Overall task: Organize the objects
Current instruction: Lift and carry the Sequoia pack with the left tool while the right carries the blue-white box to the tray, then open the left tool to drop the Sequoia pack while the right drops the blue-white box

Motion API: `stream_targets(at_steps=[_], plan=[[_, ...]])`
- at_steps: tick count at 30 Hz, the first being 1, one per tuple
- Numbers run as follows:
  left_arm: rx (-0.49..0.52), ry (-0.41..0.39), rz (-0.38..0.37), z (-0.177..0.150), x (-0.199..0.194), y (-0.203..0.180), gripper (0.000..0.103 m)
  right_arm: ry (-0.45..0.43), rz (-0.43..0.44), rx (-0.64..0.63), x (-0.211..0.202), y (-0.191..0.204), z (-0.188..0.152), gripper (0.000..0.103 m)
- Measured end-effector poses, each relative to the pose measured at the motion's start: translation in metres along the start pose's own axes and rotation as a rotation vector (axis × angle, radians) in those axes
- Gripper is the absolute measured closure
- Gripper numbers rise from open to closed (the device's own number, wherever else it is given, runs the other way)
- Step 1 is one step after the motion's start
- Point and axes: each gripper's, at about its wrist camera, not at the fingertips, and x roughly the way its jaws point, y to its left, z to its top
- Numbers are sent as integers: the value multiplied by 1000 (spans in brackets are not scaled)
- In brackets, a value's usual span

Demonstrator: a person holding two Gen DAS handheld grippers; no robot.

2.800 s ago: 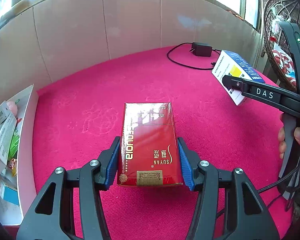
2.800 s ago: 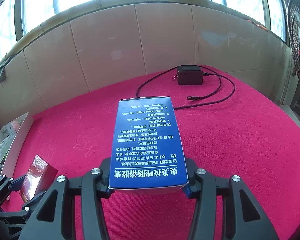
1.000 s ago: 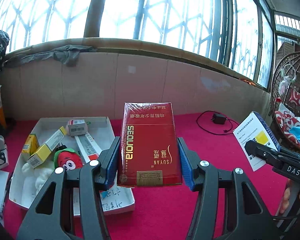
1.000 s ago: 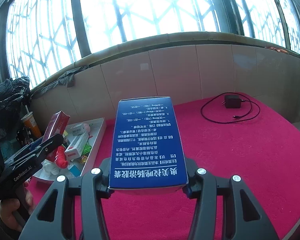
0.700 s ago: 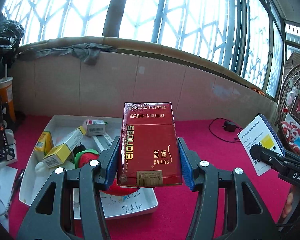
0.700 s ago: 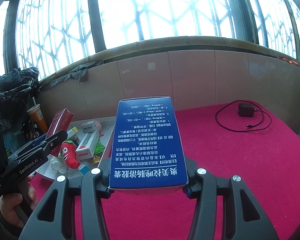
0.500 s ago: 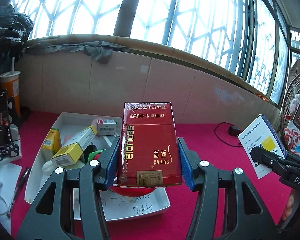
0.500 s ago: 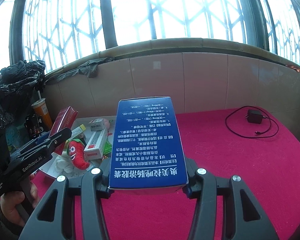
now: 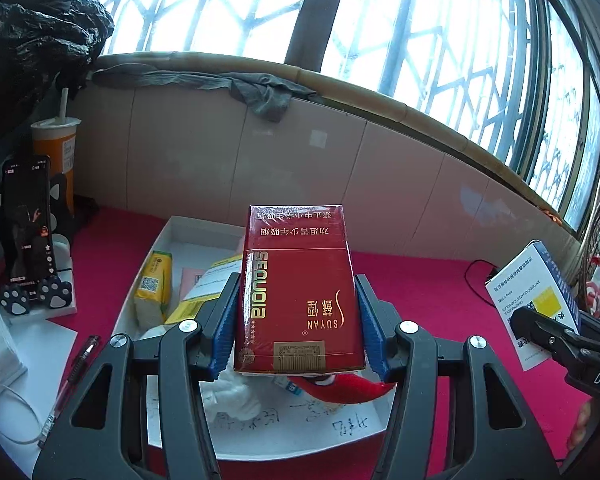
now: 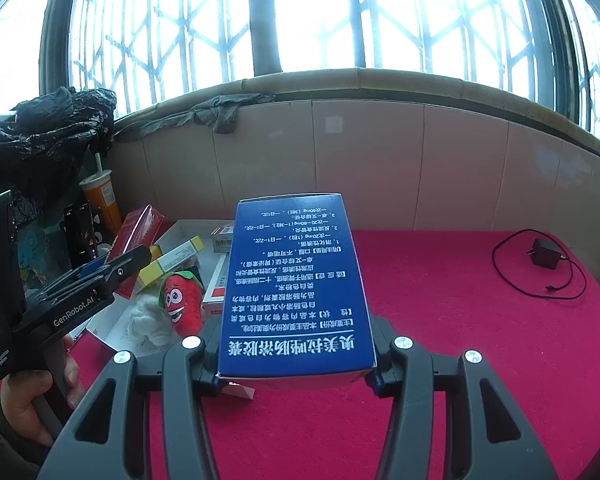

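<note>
Crimson cloth [image 10: 440, 320] covers the tabletop, and at its left edge, toward the tiled wall, sits the white tray [image 9: 156, 248] you are heading for. It already holds a yellow box [image 9: 154, 292], more cartons and a strawberry plush toy [image 10: 182, 300] near its front rim.

Your right gripper [image 10: 294, 360] is clamped on the blue medicine box [image 10: 296, 280], held above the cloth just right of the tray. Your left gripper [image 9: 296, 320] squeezes the red cigarette pack [image 9: 298, 292] by its two long sides, above the tray's front half.

Watch for three things, as I judge it:
- The tray is crowded, so a box let go over the plush toy may tip or roll out over the front rim.
- Both grippers converge on one spot; you could knock them together.
- Each held box blocks its own camera's view of what lies beneath, so you place half blind.
</note>
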Motion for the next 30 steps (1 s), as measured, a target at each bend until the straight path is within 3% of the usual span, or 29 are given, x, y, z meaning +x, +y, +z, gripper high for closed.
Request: stream_targets(at_steps=[9, 16, 27, 30], plan=[[-82, 38, 75, 27, 12, 68, 49, 33, 49, -42, 34, 26, 16, 52], [-27, 99, 112, 32, 38, 70, 49, 111, 71, -75, 84, 47, 29, 52], [28, 149, 69, 29, 63, 61, 49, 204, 87, -114, 150, 80, 32, 52], [8, 142, 3, 32, 63, 64, 46, 203, 75, -130, 160, 85, 34, 51]])
